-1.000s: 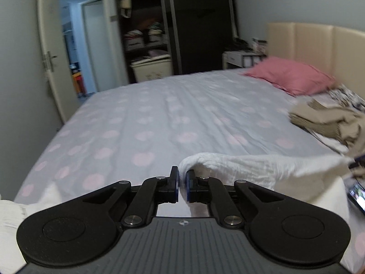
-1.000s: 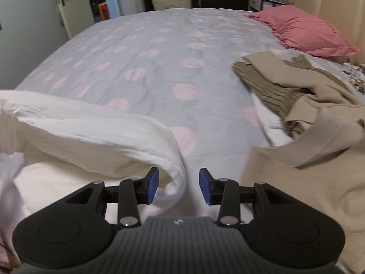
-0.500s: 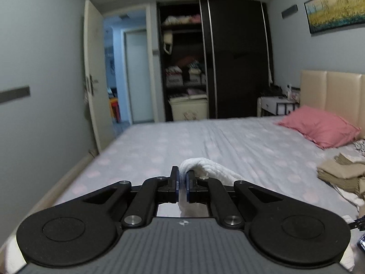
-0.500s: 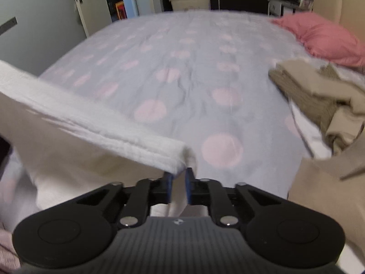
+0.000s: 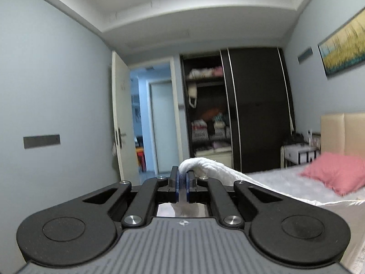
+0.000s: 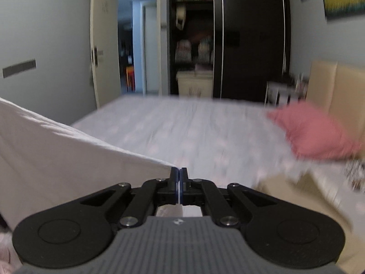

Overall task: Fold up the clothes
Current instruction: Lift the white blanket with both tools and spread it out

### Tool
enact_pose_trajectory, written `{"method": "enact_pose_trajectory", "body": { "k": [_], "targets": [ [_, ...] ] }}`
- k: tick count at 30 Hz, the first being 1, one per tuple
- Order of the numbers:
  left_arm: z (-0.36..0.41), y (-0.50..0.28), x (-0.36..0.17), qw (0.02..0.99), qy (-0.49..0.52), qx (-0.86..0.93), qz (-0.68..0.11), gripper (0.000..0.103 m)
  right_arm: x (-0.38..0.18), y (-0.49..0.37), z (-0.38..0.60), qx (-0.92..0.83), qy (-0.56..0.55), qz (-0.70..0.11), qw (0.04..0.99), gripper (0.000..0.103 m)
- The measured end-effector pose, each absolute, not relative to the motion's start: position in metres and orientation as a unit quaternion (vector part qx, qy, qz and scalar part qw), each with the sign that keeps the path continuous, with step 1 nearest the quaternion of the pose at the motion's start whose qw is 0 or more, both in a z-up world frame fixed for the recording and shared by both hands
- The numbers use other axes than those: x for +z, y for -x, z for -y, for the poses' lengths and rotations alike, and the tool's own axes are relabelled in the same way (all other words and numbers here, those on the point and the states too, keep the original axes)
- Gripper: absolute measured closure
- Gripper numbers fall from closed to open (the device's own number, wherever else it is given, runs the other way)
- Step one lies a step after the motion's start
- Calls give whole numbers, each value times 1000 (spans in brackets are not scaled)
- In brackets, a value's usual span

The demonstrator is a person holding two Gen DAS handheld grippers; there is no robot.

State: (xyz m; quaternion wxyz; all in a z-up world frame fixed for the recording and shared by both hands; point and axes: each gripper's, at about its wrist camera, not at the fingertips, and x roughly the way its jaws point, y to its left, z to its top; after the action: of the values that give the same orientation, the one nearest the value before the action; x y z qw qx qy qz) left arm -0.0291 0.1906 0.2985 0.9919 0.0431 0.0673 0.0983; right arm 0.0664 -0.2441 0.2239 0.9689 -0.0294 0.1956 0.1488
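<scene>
White garment (image 6: 68, 150) — pinched by left gripper (image 5: 181, 180), right gripper (image 6: 178, 178).

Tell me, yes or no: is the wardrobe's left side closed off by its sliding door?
No: in the left wrist view the wardrobe stands open on its left side, with folded clothes showing on its shelves.

Left gripper (image 5: 181, 180) and right gripper (image 6: 178, 180) raised level, jaws clamped.
</scene>
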Motion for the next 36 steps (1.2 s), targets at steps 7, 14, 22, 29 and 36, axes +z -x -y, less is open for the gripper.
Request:
{"method": "enact_pose_trajectory", "body": {
  "k": [7, 14, 22, 29, 36],
  "targets": [
    [-192, 38, 318, 992, -38, 113, -39, 100, 225, -56, 241, 162, 33, -204, 965, 102],
    [-193, 31, 299, 985, -72, 132, -82, 100, 127, -65, 211, 173, 57, -304, 935, 102],
    [-207, -2, 252, 972, -86, 157, -154, 100, 69, -59, 206, 186, 34, -361, 913, 97],
    [-227, -11, 231, 966, -66, 172, -183, 100, 38, 1, 163, 249, 46, -389, 886, 96],
    [-233, -9, 230, 968, -64, 159, -183, 100, 2, 12, 118, 232, 5, -428, 874, 68]
  ]
}}
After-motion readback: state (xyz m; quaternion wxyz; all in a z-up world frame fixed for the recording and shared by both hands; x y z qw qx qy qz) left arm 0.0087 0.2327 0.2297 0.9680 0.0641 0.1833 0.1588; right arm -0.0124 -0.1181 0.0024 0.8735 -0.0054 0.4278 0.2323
